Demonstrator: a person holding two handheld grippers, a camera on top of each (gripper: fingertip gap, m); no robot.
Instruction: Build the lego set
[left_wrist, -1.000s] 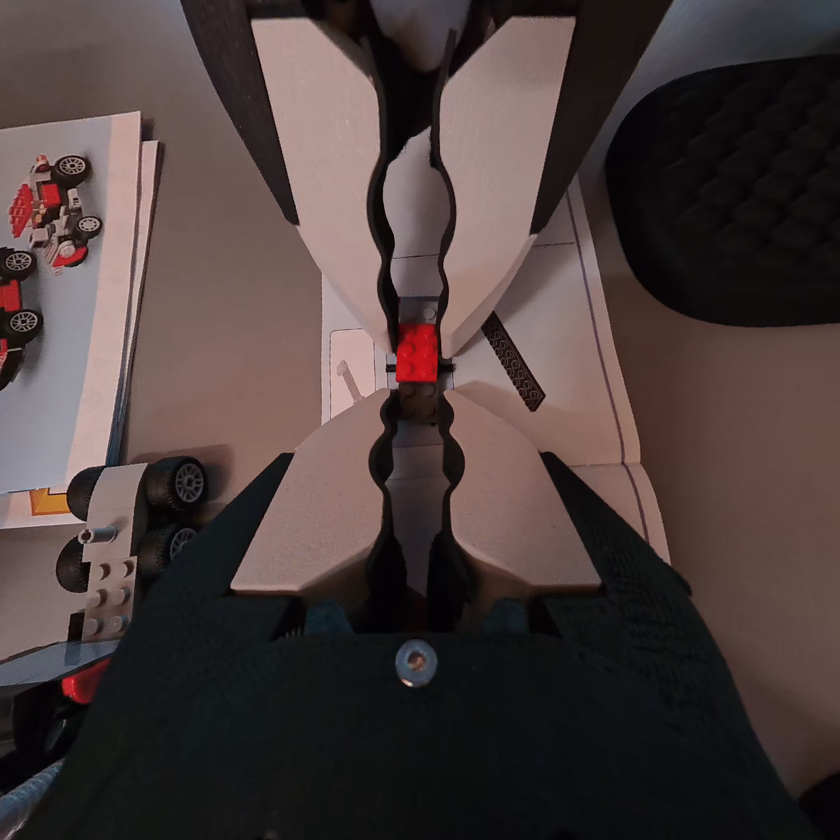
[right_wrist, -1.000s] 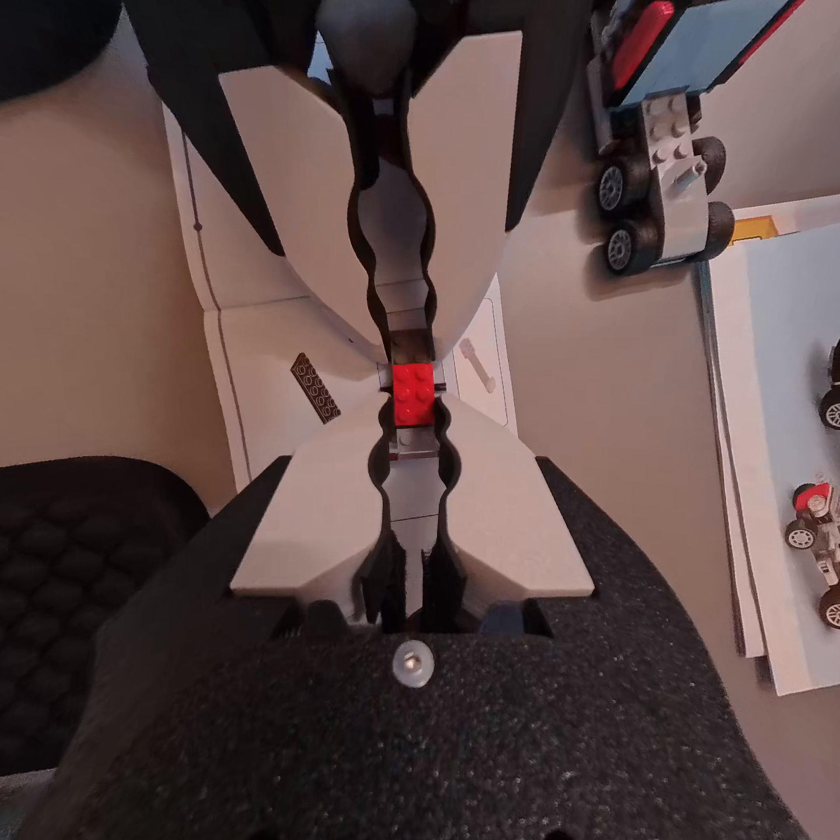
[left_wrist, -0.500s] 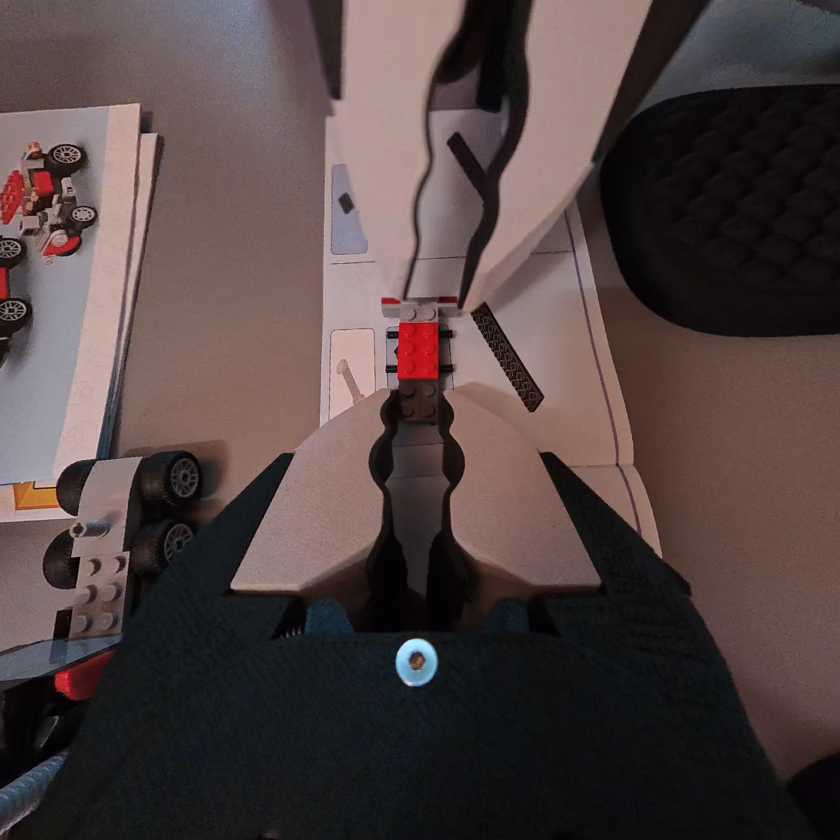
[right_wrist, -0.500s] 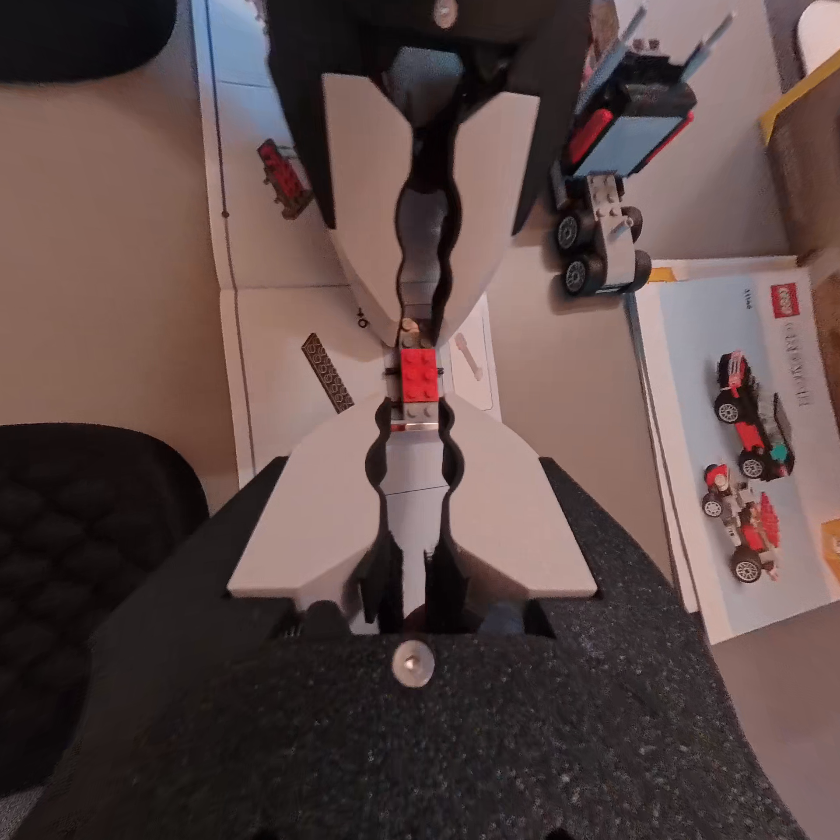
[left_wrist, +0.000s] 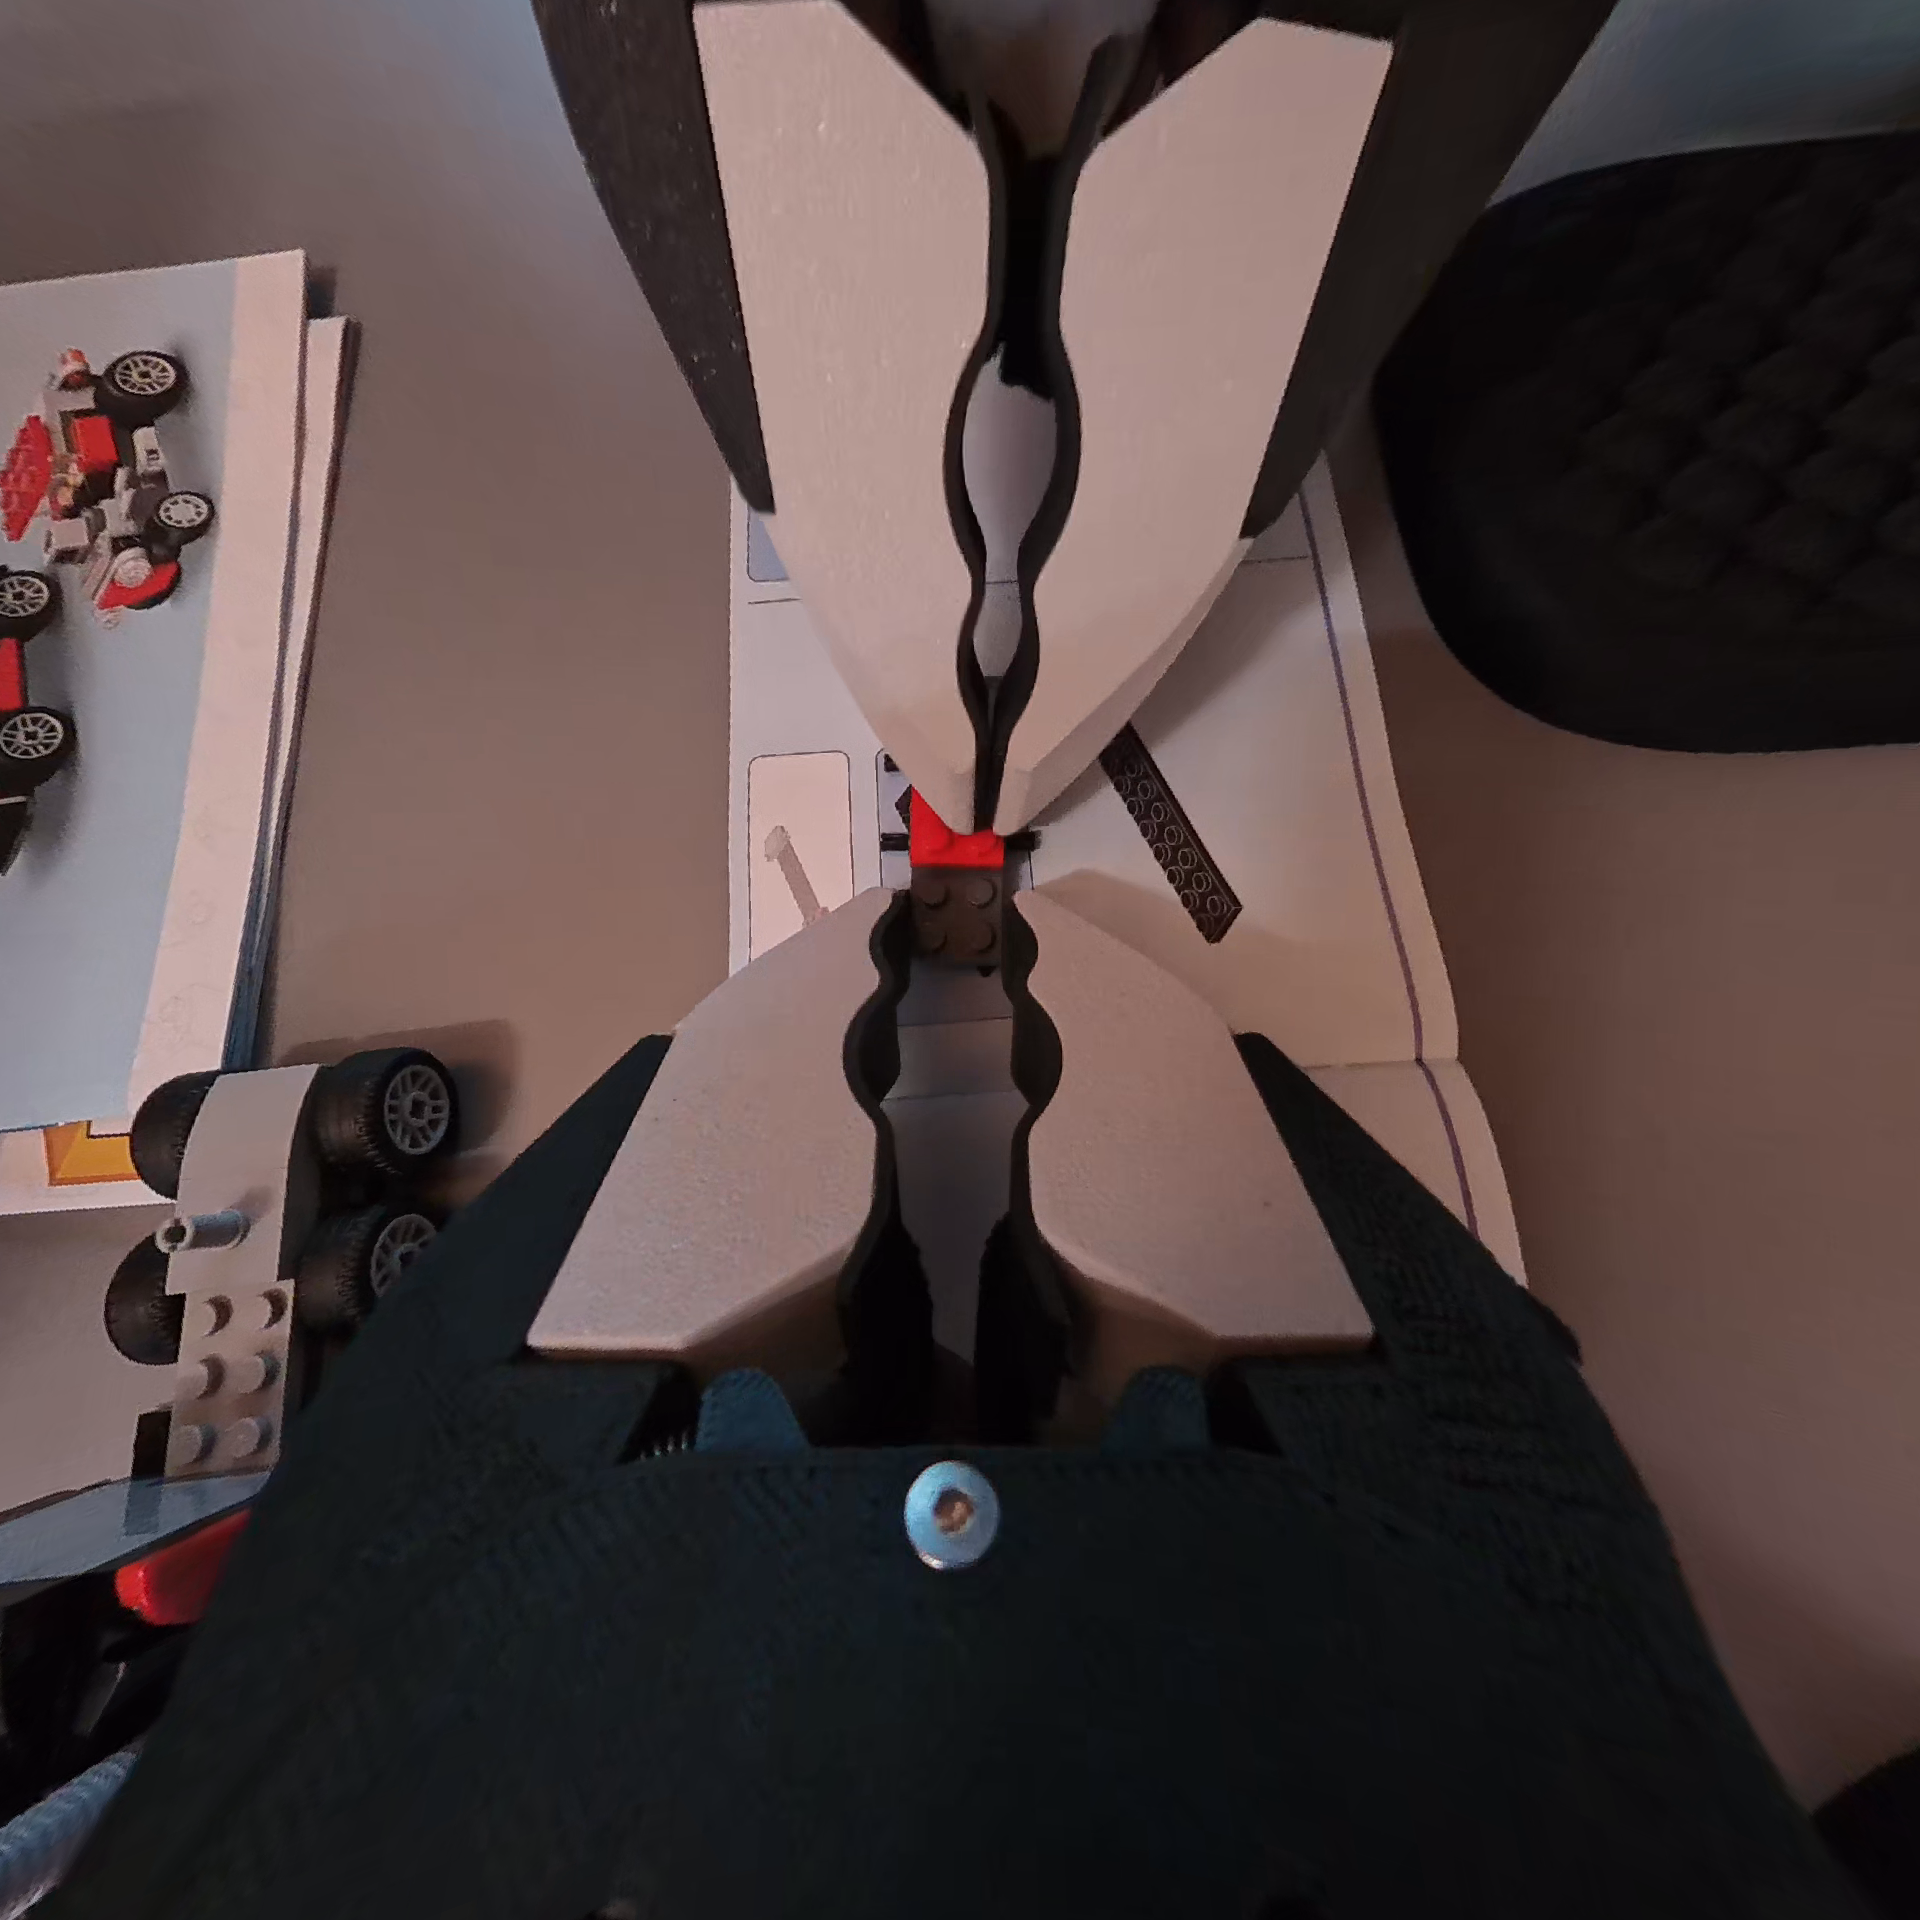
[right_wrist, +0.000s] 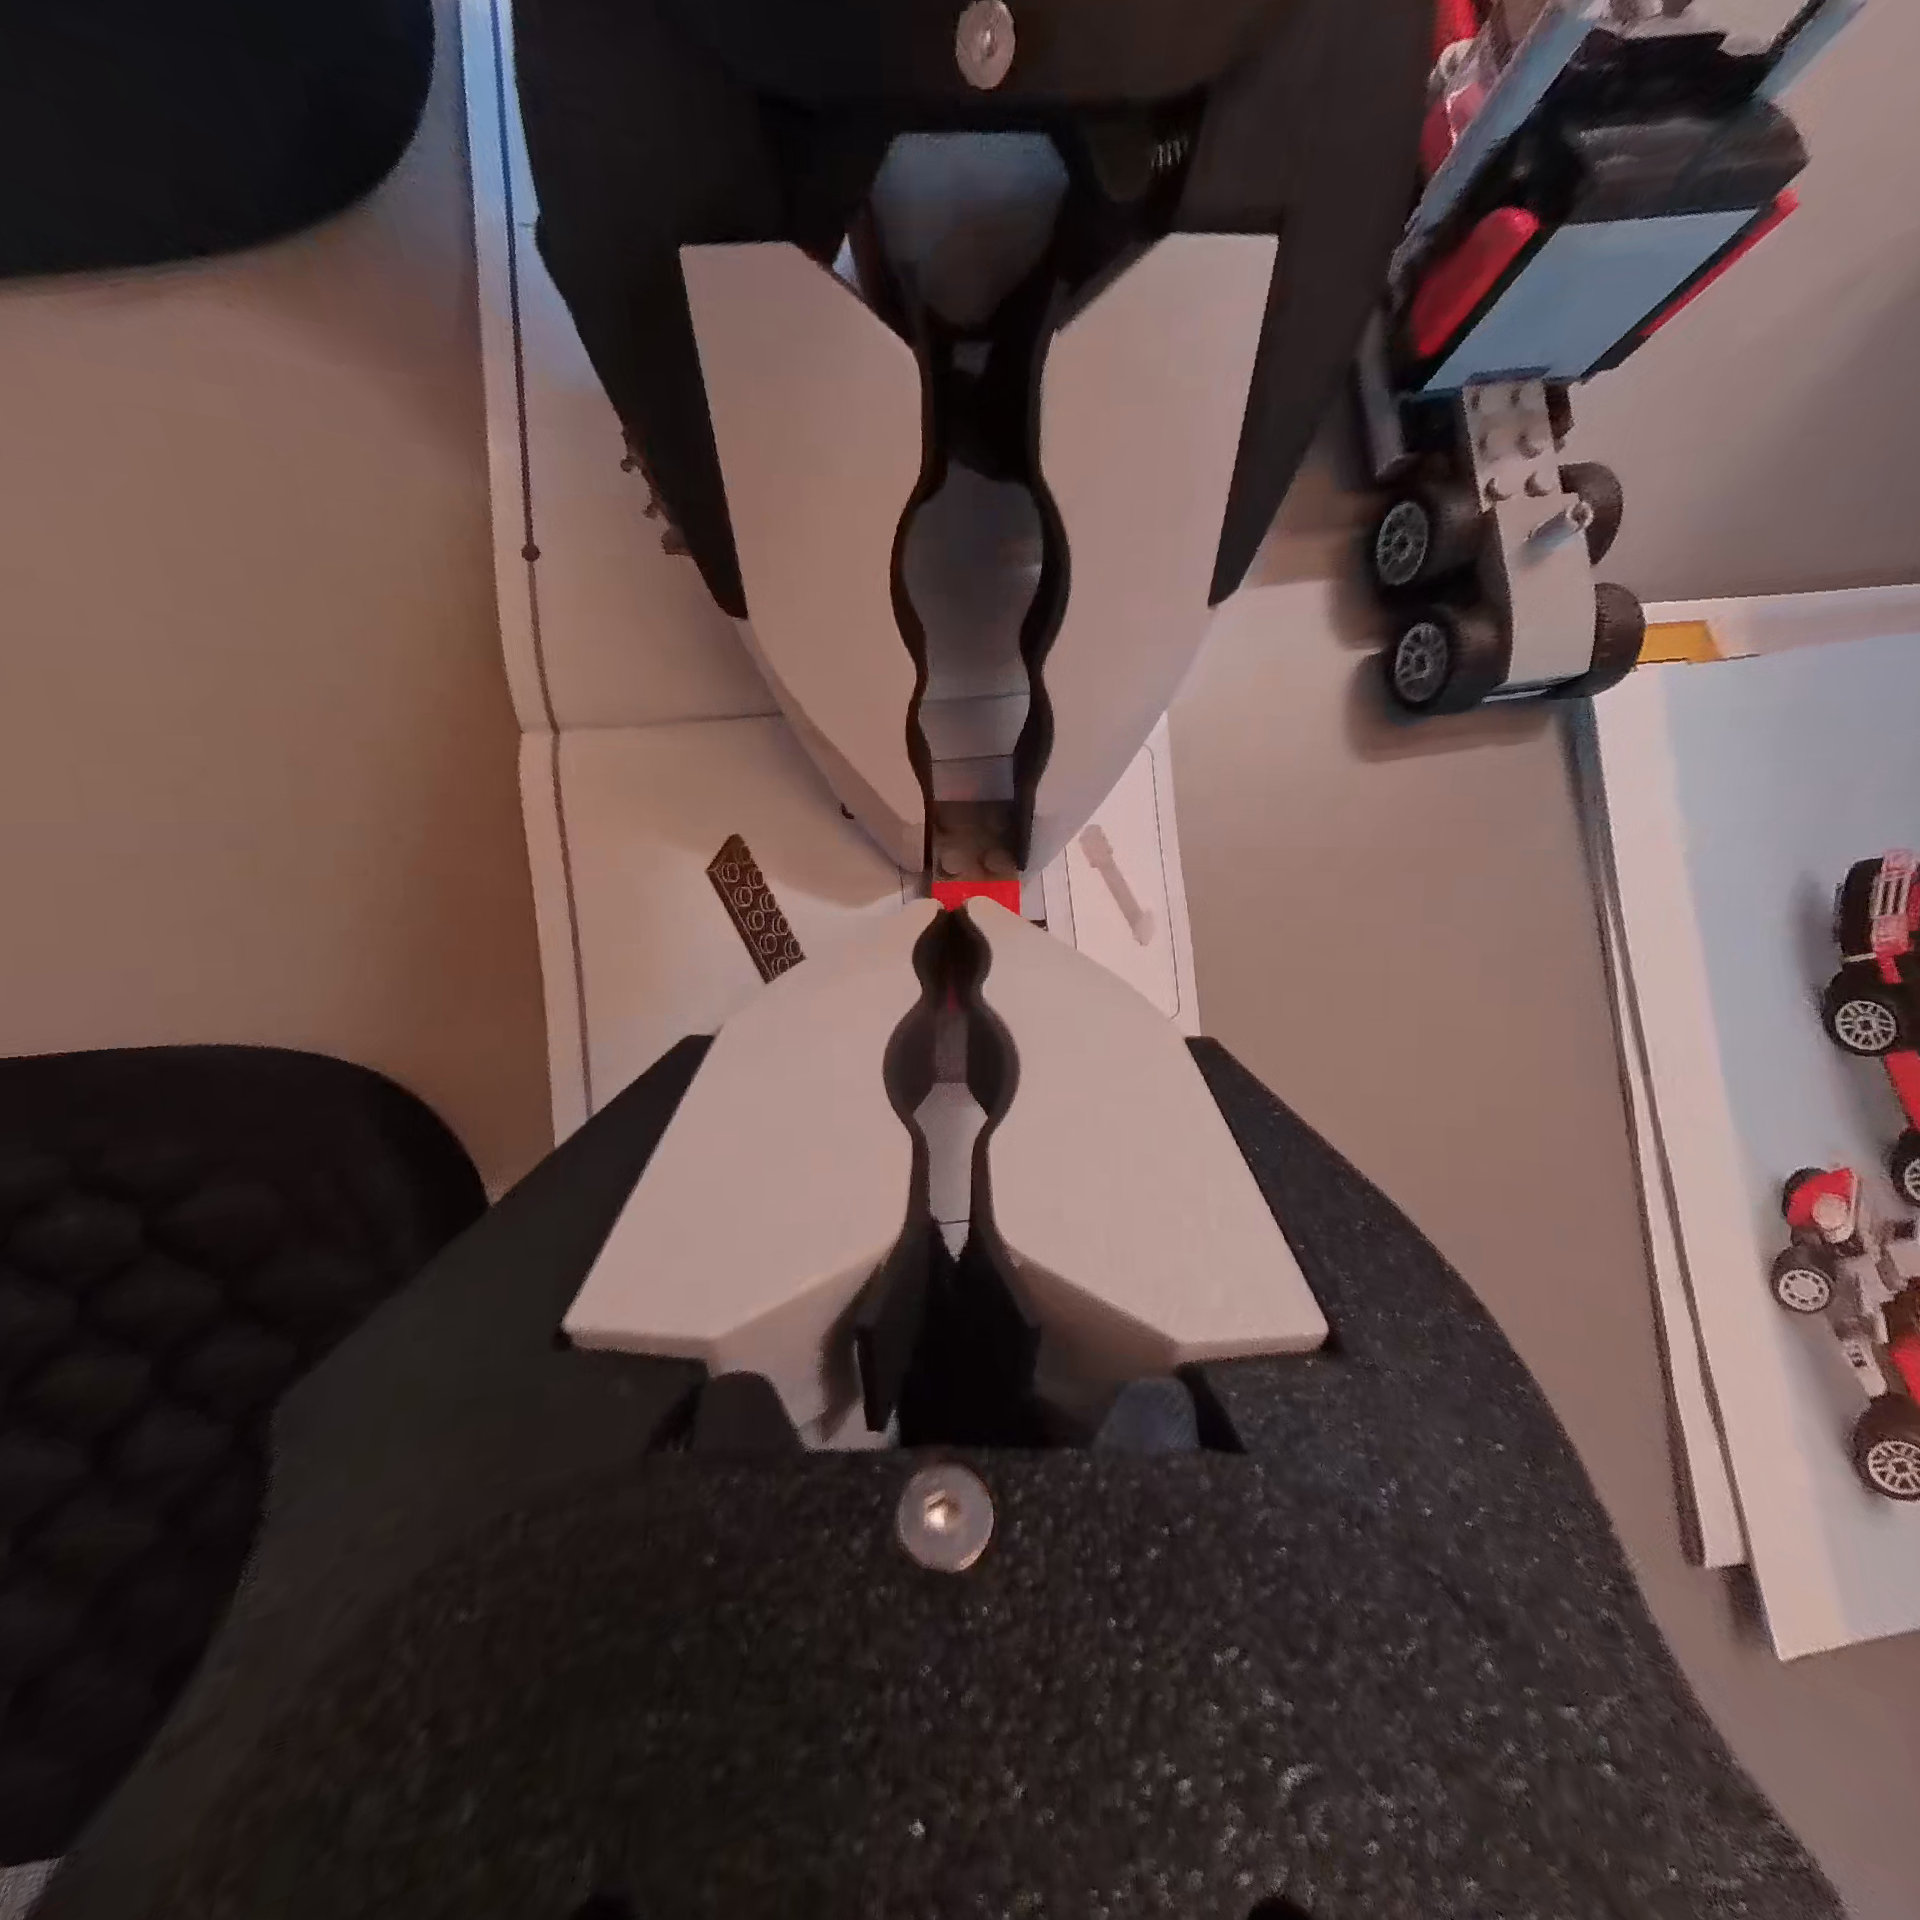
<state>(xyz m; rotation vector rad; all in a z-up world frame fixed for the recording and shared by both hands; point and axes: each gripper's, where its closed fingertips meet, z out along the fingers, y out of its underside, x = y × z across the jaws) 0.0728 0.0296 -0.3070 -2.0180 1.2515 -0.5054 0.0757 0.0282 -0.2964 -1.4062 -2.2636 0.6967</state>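
L gripper (left_wrist: 958, 914) is clamping the dark studded end of the small brick assembly (left_wrist: 958, 883), fingers narrowed onto it, above the open instruction sheet (left_wrist: 1288, 831) mid-tabletop. R gripper (right_wrist: 958, 906) is meeting it tip to tip, fingers nearly shut and pinching the red brick (right_wrist: 974, 894) at the assembly's other end. Part-built wheeled truck (right_wrist: 1507, 520) is sitting beside the booklet (right_wrist: 1766, 1039) toward the tabletop's edge, w/ a dark quilted pad (left_wrist: 1683, 468) lying at the opposite side.
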